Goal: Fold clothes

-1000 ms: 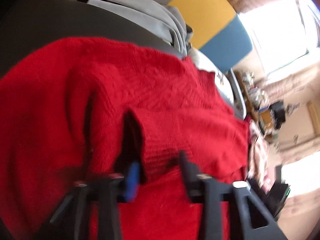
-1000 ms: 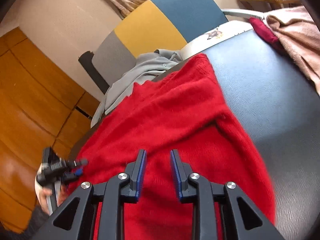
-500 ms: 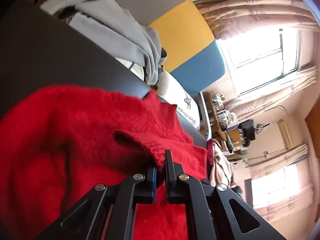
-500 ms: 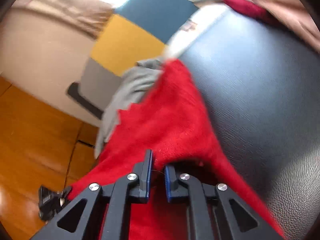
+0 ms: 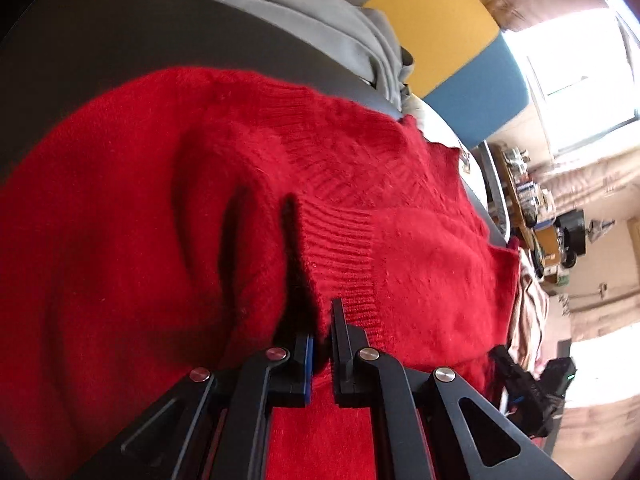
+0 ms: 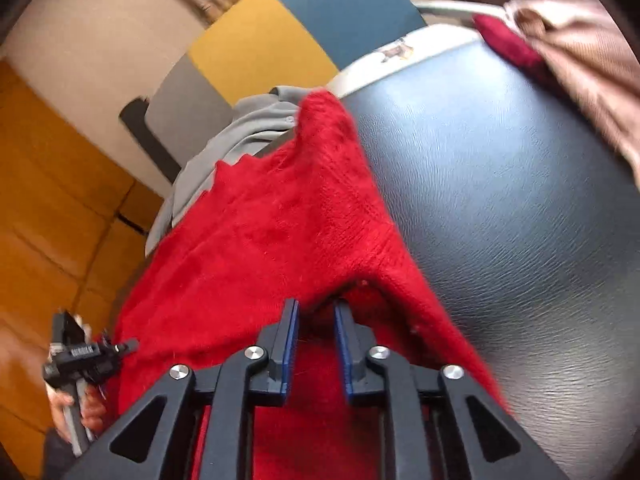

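Note:
A red knitted sweater (image 5: 400, 208) lies spread over a dark leather table (image 6: 500, 208). My left gripper (image 5: 323, 332) is shut on the ribbed cuff (image 5: 340, 248) of a sleeve folded onto the sweater's body. It also shows in the right wrist view, where a hand carries the left gripper (image 6: 80, 356) at the sweater's left edge. My right gripper (image 6: 316, 316) grips a raised fold of the red sweater (image 6: 280, 232) near its right edge. Its jaws are opening, and the cloth still peaks up between the tips.
A grey garment (image 5: 320, 16) hangs over the table's far edge, against a grey, yellow and blue chair back (image 6: 280, 40). A pink cloth (image 6: 592, 64) and a dark red one (image 6: 508, 44) lie at the table's far right. A cluttered shelf (image 5: 528, 196) stands beyond.
My left gripper was open over the sleeve a second ago and has shut on its cuff. My right gripper closed on a sweater fold, and its jaws now stand a little wider.

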